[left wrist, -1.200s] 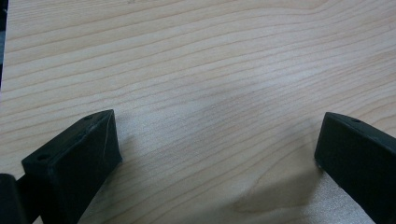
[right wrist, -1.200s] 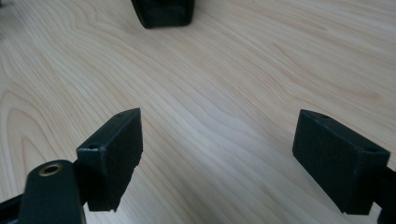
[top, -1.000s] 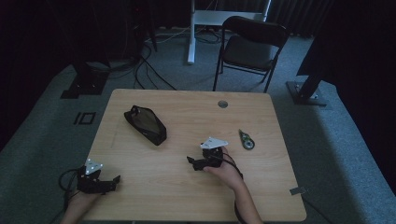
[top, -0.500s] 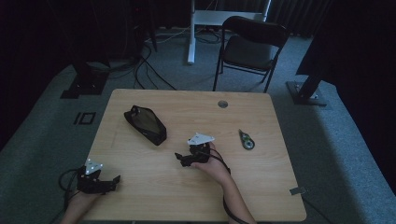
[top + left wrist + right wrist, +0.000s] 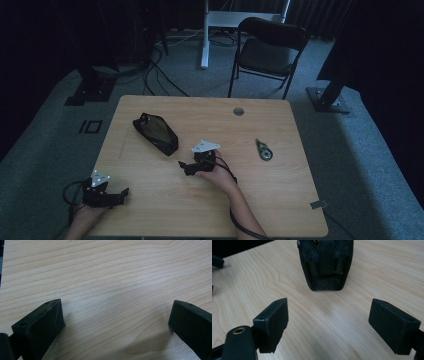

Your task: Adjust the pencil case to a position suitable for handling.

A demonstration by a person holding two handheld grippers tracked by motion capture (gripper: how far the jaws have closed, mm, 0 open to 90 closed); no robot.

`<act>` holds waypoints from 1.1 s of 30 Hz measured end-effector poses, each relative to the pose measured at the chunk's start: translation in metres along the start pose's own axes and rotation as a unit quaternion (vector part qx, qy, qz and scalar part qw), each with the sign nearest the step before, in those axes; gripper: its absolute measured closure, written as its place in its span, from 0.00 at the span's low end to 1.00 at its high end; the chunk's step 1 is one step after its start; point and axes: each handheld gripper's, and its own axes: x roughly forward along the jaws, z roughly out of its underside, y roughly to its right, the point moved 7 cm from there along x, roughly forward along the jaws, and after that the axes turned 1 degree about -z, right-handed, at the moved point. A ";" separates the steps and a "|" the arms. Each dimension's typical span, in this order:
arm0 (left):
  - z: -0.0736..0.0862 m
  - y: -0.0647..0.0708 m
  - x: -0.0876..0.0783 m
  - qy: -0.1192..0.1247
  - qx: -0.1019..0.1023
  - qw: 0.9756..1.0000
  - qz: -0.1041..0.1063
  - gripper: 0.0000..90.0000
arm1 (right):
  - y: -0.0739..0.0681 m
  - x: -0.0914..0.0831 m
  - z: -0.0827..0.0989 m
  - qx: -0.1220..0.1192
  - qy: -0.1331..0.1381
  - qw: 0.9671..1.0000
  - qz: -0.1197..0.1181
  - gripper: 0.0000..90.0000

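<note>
My right gripper (image 5: 186, 166) has slid toward ten o'clock and now faces the black pouch (image 5: 324, 265), jaws spread wide, nothing held. I judge the grab is next. My left gripper (image 5: 116, 195) has stayed put, splayed and empty.

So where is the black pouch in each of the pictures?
High view: the black pouch lies slanted on the left half of the wooden table, just up and left of the right tool.
Left gripper view: the pouch is not in it; bare wood lies between the open jaws.
Right gripper view: the pouch is at top centre, straight ahead of the open jaws, untouched.
Shared landmark: the pale wood grain of the table.
</note>
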 end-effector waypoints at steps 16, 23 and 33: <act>0.000 0.000 0.000 0.000 0.000 1.000 0.000 0.00 | -0.007 0.026 -0.015 0.008 0.019 1.000 0.005 0.25; 0.000 0.000 0.000 0.000 0.000 1.000 0.000 0.00 | -0.006 0.030 -0.025 -0.006 0.027 1.000 0.013 0.43; 0.000 0.000 0.000 0.000 0.000 1.000 0.000 0.00 | -0.006 0.040 -0.036 -0.009 0.035 0.999 0.016 0.62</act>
